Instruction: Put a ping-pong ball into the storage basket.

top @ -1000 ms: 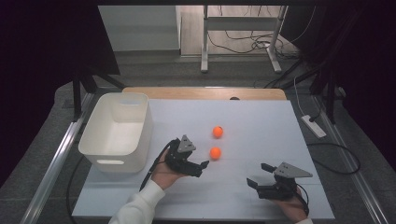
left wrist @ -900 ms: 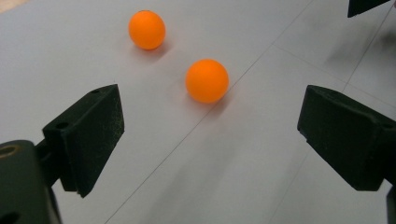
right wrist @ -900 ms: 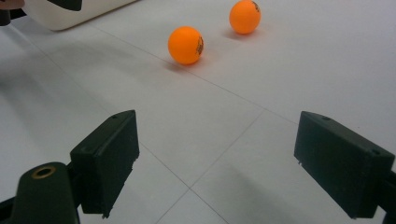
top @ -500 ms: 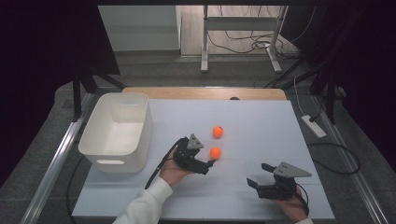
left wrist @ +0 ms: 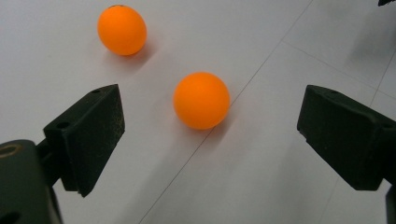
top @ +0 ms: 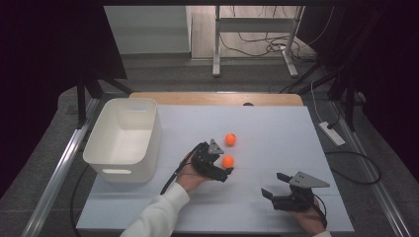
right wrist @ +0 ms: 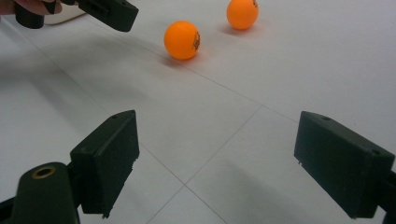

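the left hand-held gripper [left wrist: 205, 140], jaws spread wide, has the nearer small orange plastic ball [left wrist: 201, 100] dead ahead between them; the right hand-held gripper [top: 276, 190], also released, sits well apart.

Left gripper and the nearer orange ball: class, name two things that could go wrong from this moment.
1. The left gripper is open, its jaws either side of the nearer ball but short of it; closing now could nudge the round ball away across the smooth table.
2. The second ball lies close by, so a roll may knock it.
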The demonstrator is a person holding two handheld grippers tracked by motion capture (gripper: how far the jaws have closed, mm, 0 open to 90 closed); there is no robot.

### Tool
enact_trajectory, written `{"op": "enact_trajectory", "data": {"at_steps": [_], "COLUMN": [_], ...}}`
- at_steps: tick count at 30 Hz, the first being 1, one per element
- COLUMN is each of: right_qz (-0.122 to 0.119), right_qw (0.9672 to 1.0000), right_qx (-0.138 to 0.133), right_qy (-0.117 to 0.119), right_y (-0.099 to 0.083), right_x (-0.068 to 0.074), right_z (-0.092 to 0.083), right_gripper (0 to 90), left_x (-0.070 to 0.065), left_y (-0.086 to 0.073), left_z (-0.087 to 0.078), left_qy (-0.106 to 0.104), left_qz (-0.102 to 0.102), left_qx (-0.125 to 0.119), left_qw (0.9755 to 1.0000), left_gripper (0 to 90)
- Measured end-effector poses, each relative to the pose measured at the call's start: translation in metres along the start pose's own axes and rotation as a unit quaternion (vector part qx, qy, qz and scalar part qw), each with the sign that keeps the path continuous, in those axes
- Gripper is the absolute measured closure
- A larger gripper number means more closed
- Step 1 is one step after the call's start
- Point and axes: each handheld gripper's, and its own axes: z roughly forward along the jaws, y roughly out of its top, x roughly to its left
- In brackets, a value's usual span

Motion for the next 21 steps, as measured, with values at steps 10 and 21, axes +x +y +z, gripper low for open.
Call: {"op": "enact_trajectory", "data": {"at_steps": [10,21], "right_qz": [-0.003,-0.006], "right_qw": [1.0000,1.0000], "right_qx": [0.002,0.003], "right_qy": [-0.002,-0.004], "right_y": [-0.001,-0.001], "right_x": [0.000,-0.001], "right_z": [0.000,0.000], "right_gripper": [13.7,13.6], "left_x": [0.002,0.005], "left_y": [0.006,0.005], "left_z": [0.015,0.029], "left_qy": [0.005,0.003], "left_qz": [-0.002,-0.009], "left_qx": [0.015,0.035], "left_qw": [0.9999,0.9994], "left_gripper": [8.6,8.7]}}
